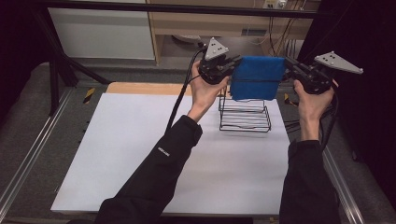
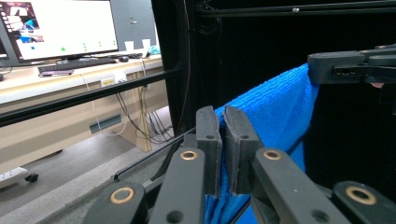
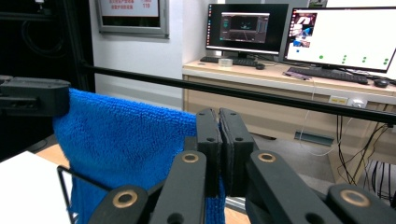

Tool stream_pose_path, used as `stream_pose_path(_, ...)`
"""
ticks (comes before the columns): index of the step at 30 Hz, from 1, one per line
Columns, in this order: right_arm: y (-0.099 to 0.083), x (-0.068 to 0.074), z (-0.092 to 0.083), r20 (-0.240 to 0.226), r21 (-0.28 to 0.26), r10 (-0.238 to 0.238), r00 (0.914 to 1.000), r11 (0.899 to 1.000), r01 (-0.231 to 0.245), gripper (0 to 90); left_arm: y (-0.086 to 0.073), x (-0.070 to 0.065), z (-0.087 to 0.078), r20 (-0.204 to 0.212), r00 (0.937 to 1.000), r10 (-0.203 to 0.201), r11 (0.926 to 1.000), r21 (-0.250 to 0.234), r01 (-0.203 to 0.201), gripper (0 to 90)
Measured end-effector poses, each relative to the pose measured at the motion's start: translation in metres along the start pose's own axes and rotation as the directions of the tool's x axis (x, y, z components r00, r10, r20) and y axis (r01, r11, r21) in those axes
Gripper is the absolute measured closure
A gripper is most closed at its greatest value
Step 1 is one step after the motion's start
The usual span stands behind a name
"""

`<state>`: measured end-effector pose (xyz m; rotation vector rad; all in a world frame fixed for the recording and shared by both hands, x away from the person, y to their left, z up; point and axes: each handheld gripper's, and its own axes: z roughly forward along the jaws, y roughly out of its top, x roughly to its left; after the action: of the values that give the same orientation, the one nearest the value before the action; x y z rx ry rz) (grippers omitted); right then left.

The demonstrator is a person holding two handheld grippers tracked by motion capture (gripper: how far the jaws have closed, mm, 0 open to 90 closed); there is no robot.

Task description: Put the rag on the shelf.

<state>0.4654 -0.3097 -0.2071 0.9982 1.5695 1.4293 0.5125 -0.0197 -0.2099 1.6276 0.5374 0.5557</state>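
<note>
The blue towel point(image 1: 257, 77) was held up in the air between the two grippers, stretched flat above the black wire rack point(image 1: 244, 113) that stood at the far right of the white counter point(image 1: 140, 154). The left gripper point(image 1: 232, 62) had its jaws clamped on the towel's left upper corner and the right gripper point(image 1: 288, 64) on the right upper corner, so the cloth hung as a sheet with its lower edge overlapping the top of the rack in the high view. As a judgement, the lift and spread looked done, while the draping over the rack's top wire was still left, and after that the release of both corners.

The high view gave the layout: both forearms, the rack under the towel, the bare counter nearer the person. It could not show the pinch itself. The left gripper view showed the left gripper point(image 2: 223, 122) with its pads together on the towel point(image 2: 275, 112), and the other gripper on the far corner. The right gripper view showed the right gripper point(image 3: 219, 122) shut on the towel's point(image 3: 121, 149) edge, with a corner of the rack point(image 3: 63, 179) below.
</note>
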Motion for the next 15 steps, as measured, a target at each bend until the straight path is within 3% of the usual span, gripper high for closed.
stream_pose_path(15,-0.01,0.007,-0.018,-0.041,0.066,0.01,0.9991,0.998,-0.007,87.8,-0.012,-0.009,-0.012,0.048,0.9988,0.002,0.9971,0.076,-0.006,84.7)
